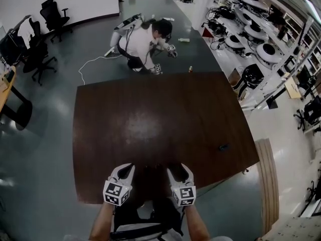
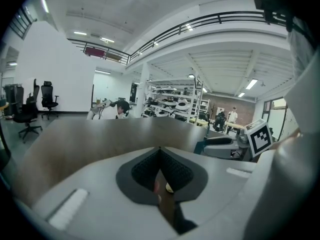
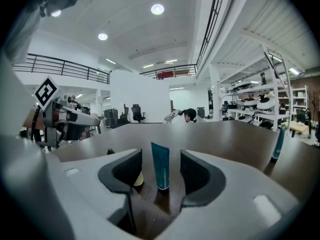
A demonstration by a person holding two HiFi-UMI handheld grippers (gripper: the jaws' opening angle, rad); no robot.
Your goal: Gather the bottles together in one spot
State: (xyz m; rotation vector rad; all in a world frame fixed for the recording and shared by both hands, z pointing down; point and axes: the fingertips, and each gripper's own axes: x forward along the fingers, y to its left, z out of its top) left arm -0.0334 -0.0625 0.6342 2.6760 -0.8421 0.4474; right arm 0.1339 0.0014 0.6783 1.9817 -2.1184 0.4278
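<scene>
Our right claw (image 3: 161,156) stands wide open around the upright teal plastic tube (image 3: 160,169) on the dark wooden table (image 3: 225,134), pads clear; a sideways nudge could topple it. Our left claw (image 2: 160,151) is closed.

Bright, even light here, pouring down from round ceiling lamps (image 3: 157,9) and long strips. The dark surface (image 1: 125,109) throws back a pale glare patch near its middle. The head view bows hard at its edges. Both gripper views sit inside black round borders; up close, the left gripper (image 2: 160,150) and right gripper (image 3: 161,154) look soft.
</scene>
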